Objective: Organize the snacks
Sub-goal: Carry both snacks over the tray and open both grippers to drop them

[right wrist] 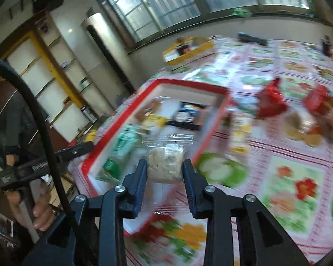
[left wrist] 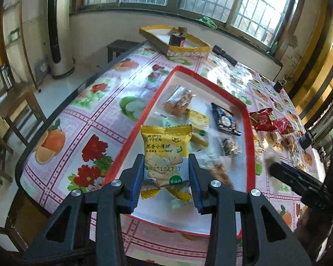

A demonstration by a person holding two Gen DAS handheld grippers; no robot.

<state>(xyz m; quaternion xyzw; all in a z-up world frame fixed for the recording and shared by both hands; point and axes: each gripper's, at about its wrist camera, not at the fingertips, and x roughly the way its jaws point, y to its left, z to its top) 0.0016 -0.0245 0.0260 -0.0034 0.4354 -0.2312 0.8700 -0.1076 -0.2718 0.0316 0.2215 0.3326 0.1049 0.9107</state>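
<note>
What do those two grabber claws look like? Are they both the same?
Yes, they match. The left gripper and right gripper each have two black plastic fingers with ridged blue pads and shiny silver bolts. A thick black cable curves beside the right one.

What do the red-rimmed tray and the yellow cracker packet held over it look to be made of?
Red-rimmed tray: probably cardboard, a box lid with thin folded walls and a matte white inside. Yellow cracker packet: glossy printed plastic film, with crimped zigzag ends and a sheen.
</note>
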